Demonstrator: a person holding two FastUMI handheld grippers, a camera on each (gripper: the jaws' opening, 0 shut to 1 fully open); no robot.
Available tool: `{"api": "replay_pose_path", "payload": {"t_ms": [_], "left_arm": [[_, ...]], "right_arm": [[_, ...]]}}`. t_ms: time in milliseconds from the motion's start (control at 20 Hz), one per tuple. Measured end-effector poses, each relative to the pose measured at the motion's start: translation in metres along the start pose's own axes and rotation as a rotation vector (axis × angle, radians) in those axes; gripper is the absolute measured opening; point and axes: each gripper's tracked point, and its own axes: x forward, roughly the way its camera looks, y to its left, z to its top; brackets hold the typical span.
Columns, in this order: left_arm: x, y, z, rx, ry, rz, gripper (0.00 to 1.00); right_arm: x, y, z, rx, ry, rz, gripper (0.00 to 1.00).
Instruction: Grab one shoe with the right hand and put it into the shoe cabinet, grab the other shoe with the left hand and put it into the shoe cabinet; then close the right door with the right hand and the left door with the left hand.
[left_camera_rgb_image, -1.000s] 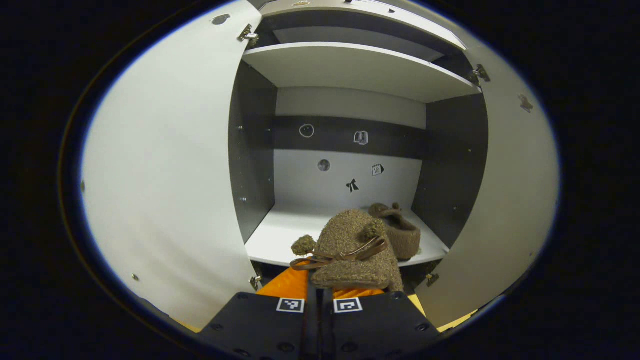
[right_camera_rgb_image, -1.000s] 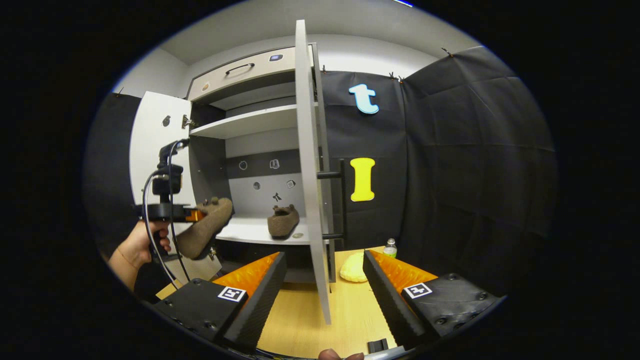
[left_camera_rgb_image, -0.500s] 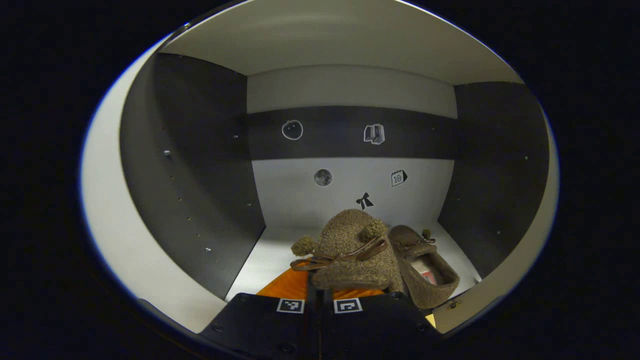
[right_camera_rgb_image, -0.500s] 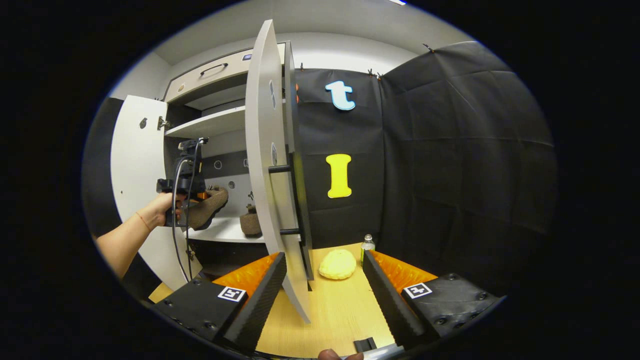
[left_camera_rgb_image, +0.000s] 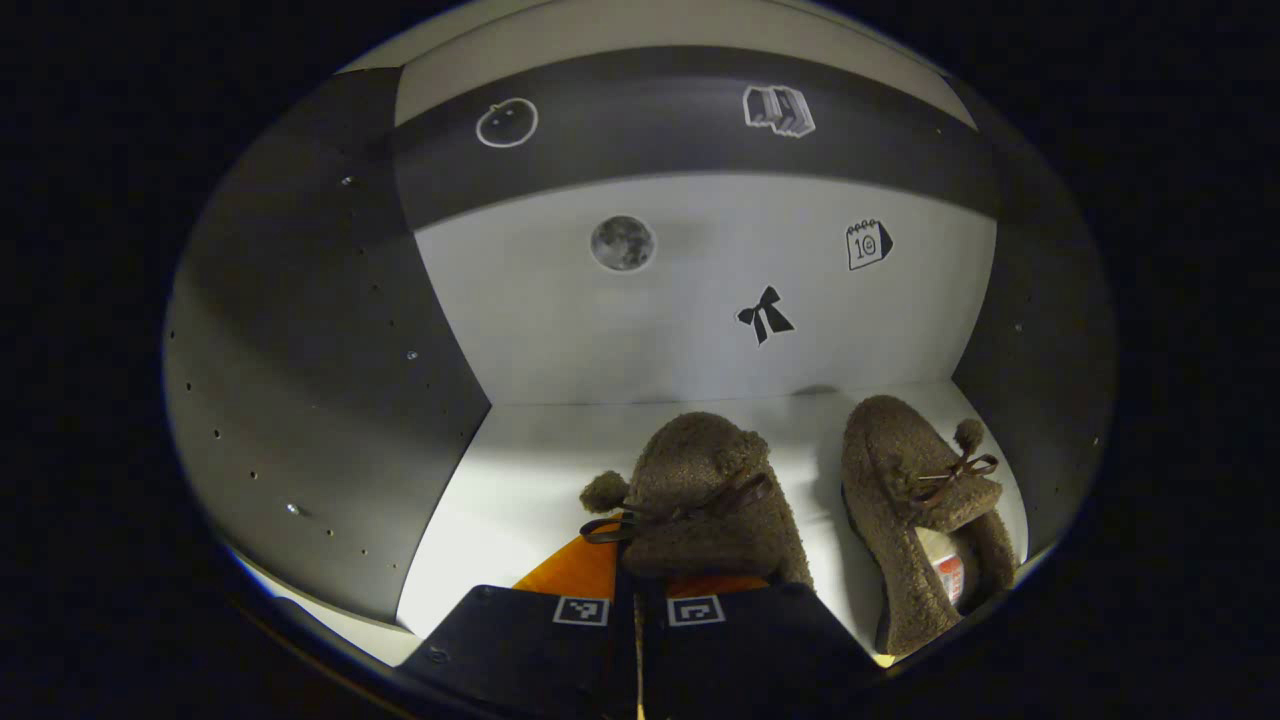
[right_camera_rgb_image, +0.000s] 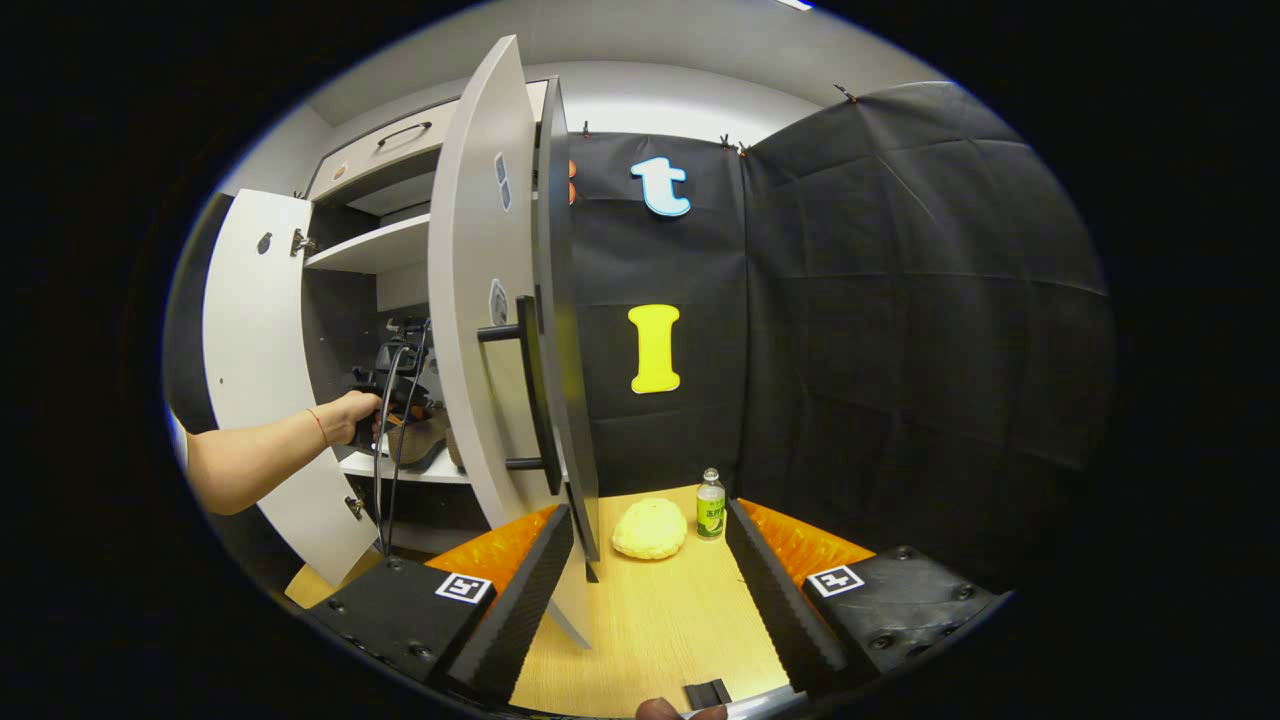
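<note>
Brown, fuzzy and trimmed with a thin leather bow and pompoms, the slipper-style held shoe (left_camera_rgb_image: 700, 505) sits pinched at its heel end between the closed fingers of the left gripper (left_camera_rgb_image: 640, 590), its toe pointing toward the back wall of the white and dark grey shoe cabinet (left_camera_rgb_image: 330, 350). It is inside the lower compartment, over the white bottom shelf (left_camera_rgb_image: 520, 470); whether its sole touches the shelf cannot be told. Just to its right, the matching second brown fuzzy shoe (left_camera_rgb_image: 925, 510) lies flat on the same shelf, toe also toward the back, near the right side wall. The two shoes are close together but apart. Small stickers mark the back panel, among them a black bow sticker (left_camera_rgb_image: 764, 314) above the held shoe.

In the right gripper view, the right gripper (right_camera_rgb_image: 650, 590) hovers low over the light wooden table (right_camera_rgb_image: 650, 620) with its fingers spread wide and nothing between them. Directly ahead stands the white right door (right_camera_rgb_image: 480, 330) of the cabinet, swung open, its black bar handle (right_camera_rgb_image: 525, 390) facing this gripper. Farther left, the person's left hand (right_camera_rgb_image: 352, 415) reaches into the cabinet past the open white left door (right_camera_rgb_image: 250, 350). On the table beyond the fingers rest a round yellow cushion-like lump (right_camera_rgb_image: 650, 528) and a small green-labelled bottle (right_camera_rgb_image: 710, 505), side by side.
</note>
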Motion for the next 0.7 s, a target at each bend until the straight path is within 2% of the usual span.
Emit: {"api": "replay_pose_path", "payload": {"t_ms": [200, 300, 350, 450, 550, 600, 700], "left_arm": [[0.008, -0.003, 0.000, 0.043, 0.016, 0.016, 0.07], [0.004, -0.005, -0.001, 0.064, 0.023, 0.011, 0.11], [0.001, -0.004, -0.002, 0.069, 0.023, 0.013, 0.19], [-0.005, -0.005, -0.003, 0.066, 0.022, 0.002, 0.22], [-0.013, -0.003, -0.007, 0.054, 0.026, -0.004, 0.37], [-0.019, -0.003, -0.008, 0.050, 0.016, -0.012, 0.41], [-0.032, -0.002, -0.008, 0.067, -0.021, -0.018, 0.57]], "right_arm": [[0.009, -0.003, 0.003, 0.004, -0.001, 0.000, 0.99], [0.012, -0.004, 0.003, 0.010, 0.001, 0.001, 0.99], [0.014, -0.005, 0.003, 0.010, 0.006, 0.001, 0.99], [0.018, -0.005, 0.003, 0.017, 0.015, 0.002, 0.99], [0.022, -0.002, 0.003, 0.027, 0.026, 0.006, 0.99], [0.022, -0.002, 0.004, 0.029, 0.025, 0.008, 0.99], [0.023, 0.000, 0.008, 0.023, 0.021, 0.009, 0.99]]}}
